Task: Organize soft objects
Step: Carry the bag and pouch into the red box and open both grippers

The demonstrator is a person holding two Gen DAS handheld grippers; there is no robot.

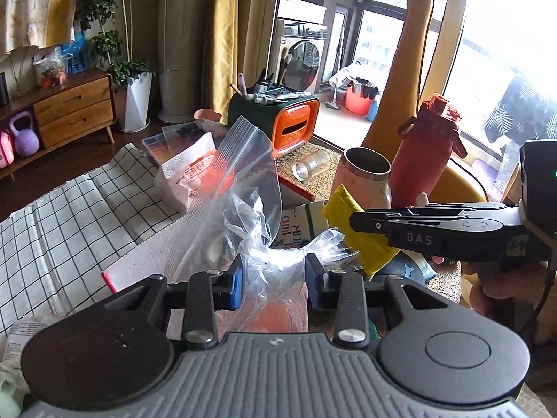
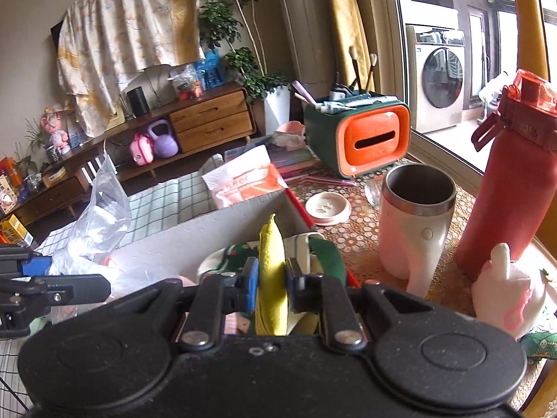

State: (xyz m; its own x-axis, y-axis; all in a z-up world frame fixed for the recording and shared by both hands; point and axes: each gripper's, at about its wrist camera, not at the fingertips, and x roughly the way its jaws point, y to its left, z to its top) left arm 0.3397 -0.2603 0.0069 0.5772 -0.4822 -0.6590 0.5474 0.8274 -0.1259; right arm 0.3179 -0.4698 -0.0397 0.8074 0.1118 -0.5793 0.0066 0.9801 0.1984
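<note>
The left gripper (image 1: 273, 284) pinches a clear zip bag (image 1: 243, 188), lifted above the grey box (image 2: 222, 223); the right gripper (image 2: 271, 287) clamps a yellow cloth (image 2: 271, 278), possibly a sponge, before the steel mug (image 2: 414, 219)

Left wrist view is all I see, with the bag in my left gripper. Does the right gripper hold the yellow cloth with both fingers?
Observer: Yes. The right wrist view shows the cloth on edge, pinched between both pads of the right gripper.
Operator: What is under it?
Observer: An open box with green fabric inside.
Operator: Is any soft thing outside the box?
Observer: A pink plush toy sits on the mat beside the red bottle.
</note>
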